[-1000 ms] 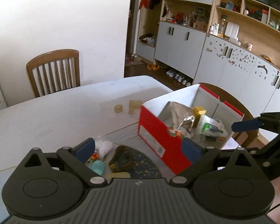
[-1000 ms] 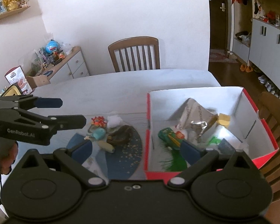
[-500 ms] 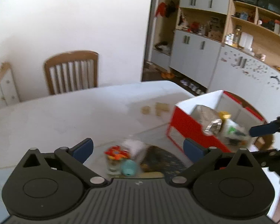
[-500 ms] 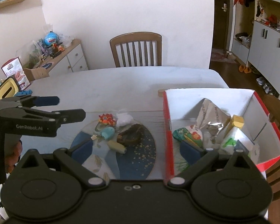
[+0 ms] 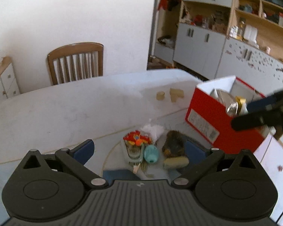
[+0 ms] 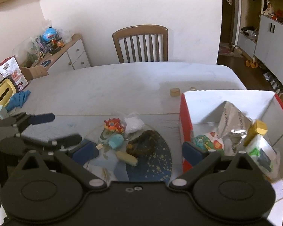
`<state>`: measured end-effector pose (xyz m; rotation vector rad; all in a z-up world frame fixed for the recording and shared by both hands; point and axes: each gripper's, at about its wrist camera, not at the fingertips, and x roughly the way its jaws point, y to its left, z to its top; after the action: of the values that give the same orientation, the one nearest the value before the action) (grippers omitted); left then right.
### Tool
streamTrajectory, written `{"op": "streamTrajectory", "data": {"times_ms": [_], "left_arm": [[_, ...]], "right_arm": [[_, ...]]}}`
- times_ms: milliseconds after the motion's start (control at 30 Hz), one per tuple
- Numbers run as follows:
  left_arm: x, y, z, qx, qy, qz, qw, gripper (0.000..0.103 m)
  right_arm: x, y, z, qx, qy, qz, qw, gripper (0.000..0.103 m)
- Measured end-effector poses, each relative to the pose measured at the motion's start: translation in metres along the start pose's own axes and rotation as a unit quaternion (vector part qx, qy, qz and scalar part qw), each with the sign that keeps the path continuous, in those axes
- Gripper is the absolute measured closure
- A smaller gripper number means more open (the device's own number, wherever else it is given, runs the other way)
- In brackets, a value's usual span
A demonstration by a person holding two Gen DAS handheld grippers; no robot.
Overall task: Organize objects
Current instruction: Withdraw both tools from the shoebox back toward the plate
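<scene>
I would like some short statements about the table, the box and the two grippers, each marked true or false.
1. The red box already holds items, including a silver foil bag. True.
2. The left gripper is shut on the teal object. False: it is open, and the teal object lies loose on the blue mat.
3. The right gripper is open and holds nothing. True.
4. The small pile of items lies inside the red box. False: it lies on the mat beside the box.
5. A wooden chair stands at the far side of the white table. True.
</scene>
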<state>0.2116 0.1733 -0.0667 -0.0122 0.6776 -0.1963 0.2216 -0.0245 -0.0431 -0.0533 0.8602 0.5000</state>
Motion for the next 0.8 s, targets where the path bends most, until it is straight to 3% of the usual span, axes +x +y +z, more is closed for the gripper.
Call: {"op": "streamTrajectory", "data": {"times_ms": [400,800], "left_arm": [[0.043,0.020,-0.023,0.016,0.032,0.003,0.9994,0.000],[0.076,0.035,-0.014,-0.002,0.034,0.006,0.9994,0.000]], "right_arm": [[0.045,0.017,-0.016,-0.047,0.062,0.019,0.997,0.005],[0.090,0.016,-0.035,-0.052,0.106,0.019,0.993,0.021]]}}
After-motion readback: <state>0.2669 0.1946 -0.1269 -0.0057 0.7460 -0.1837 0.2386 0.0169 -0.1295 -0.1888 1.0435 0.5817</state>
